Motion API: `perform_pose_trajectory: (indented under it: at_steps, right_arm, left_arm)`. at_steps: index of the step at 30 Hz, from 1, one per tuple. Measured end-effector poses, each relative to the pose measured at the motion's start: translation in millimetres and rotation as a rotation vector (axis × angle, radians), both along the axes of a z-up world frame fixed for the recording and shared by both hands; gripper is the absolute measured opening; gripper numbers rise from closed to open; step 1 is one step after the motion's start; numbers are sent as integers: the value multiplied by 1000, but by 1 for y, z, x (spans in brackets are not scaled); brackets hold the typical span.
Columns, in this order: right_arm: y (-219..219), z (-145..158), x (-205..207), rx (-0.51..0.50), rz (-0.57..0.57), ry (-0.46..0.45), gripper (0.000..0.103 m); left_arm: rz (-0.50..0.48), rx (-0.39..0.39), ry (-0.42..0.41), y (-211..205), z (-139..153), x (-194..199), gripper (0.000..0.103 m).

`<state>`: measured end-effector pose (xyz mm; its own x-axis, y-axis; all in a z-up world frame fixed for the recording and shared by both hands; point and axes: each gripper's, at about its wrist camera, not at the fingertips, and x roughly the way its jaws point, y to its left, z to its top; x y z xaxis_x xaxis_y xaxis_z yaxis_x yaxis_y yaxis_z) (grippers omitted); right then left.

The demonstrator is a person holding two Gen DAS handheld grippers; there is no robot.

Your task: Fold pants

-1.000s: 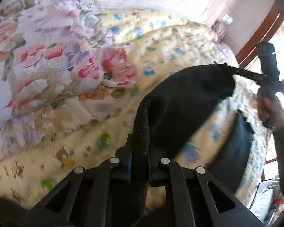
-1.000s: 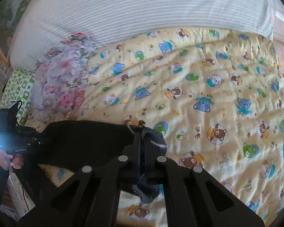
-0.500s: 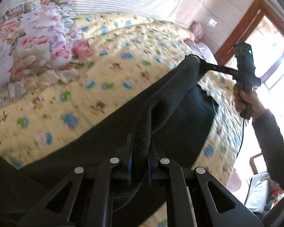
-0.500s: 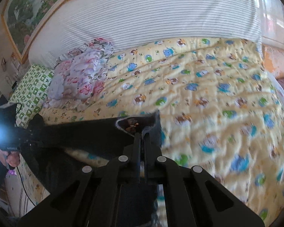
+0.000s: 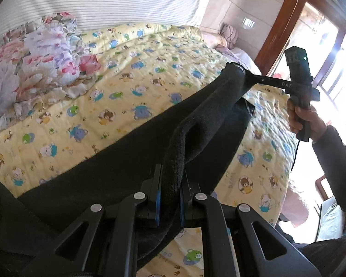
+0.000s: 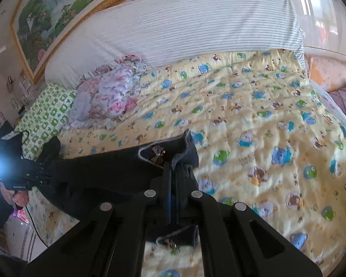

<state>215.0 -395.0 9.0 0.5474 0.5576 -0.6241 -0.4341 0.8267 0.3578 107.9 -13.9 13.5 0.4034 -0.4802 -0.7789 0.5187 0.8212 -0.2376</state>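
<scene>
You have the black knit pants [image 5: 131,161] stretched in the air between your two claws, hanging low over the bed with the yellow quilted cover printed with cartoon bears [image 5: 131,106]. In the left wrist view the dark cloth runs from the lower left up to the right as one long band, with a second layer sagging below it toward the quilt. Your left claw [image 5: 169,198] is pressed together on a thick rolled edge of the pants, the fabric bunched between its blue-lined pads. Your right claw [image 6: 173,196] is pinched tight on the other end, where a grey-edged hem with a small metallic ornament [image 6: 158,153] sticks up just past the tips. In the left view your right hand [image 5: 305,120], in a dark sleeve, grips the handle at the right edge, well apart from the left claw. Beyond the pants, a crumpled floral blanket in pink, purple and white [image 6: 108,97] lies at the head of the bed against a white striped padded headboard [image 6: 173,30]. A gold-framed landscape painting [image 6: 53,7] hangs above it.
</scene>
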Motion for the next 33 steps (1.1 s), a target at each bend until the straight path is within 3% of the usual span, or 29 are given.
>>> perform_pose_trajectory:
  at_steps: [5,8,9,13,16,23,33]
  right_arm:
    - [-5,-31,-6,9,-28,84,3]
    - [-7,-43,-7,13,-50,121,6]
    - [-7,-44,-8,1,-62,125,8]
    - [-14,-41,-17,-25,-106,120,21]
    - [-21,-32,-28,-37,-152,104,41]
    - [-16,-8,-56,-19,-187,36,46]
    - [54,6,-70,48,-52,6,48]
  left_arm:
    - [-20,72,-6,-15,-24,-11,13]
    - [-16,86,-19,-19,-30,-17,22]
    - [-14,85,-21,-20,-30,-18,30]
    - [-8,33,-33,-19,-23,-25,46]
    - [10,17,-49,-17,-18,-30,47]
    - [93,-48,-58,9,-7,-41,55]
    - [295,-120,-63,88,3,-55,57]
